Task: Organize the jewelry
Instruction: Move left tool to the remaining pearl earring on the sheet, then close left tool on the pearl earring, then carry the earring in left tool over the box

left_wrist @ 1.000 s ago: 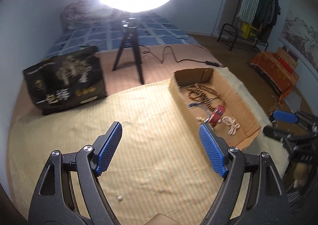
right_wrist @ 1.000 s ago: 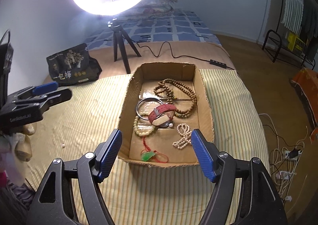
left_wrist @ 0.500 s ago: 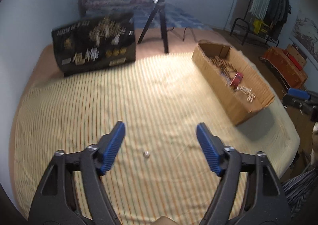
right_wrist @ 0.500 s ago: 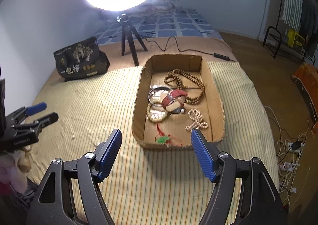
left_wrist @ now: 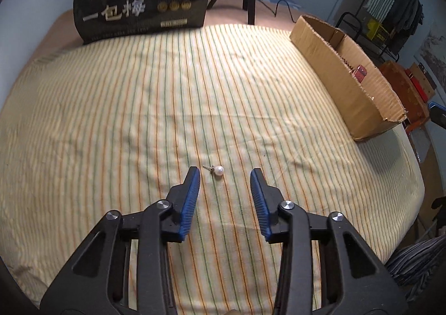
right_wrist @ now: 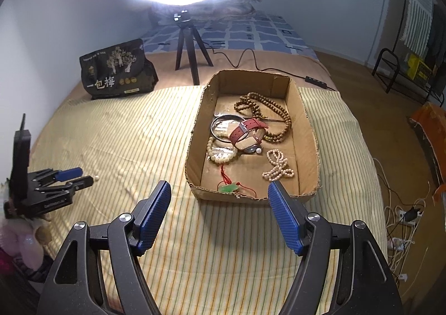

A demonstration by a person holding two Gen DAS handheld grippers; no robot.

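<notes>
A small pearl stud earring [left_wrist: 218, 170] lies on the striped yellow cloth [left_wrist: 139, 109]. My left gripper [left_wrist: 225, 173] hovers low over it, jaws closing, the pearl just past the blue fingertips and untouched. The right wrist view shows the same earring [right_wrist: 96, 177] at the tips of the left gripper [right_wrist: 79, 175]. My right gripper [right_wrist: 218, 189] stands open and empty in front of the cardboard box [right_wrist: 195, 153]. Inside the box lie a red-strapped watch [right_wrist: 246, 132], wooden beads [right_wrist: 267, 114], a metal bangle [right_wrist: 220, 125], pale bead bracelets and a green pendant [right_wrist: 229, 188].
A black printed bag [right_wrist: 117, 72] stands at the back left beside a ring light on a tripod [right_wrist: 189, 50] with its cable [right_wrist: 251, 61]. Beyond the bed's right edge lie cords [right_wrist: 401, 214], an orange box and a clothes rack [left_wrist: 387, 17].
My left gripper dropped down and swung left toward the pearl earring, and its jaws narrowed. The right gripper drew back slightly from the box and kept its opening.
</notes>
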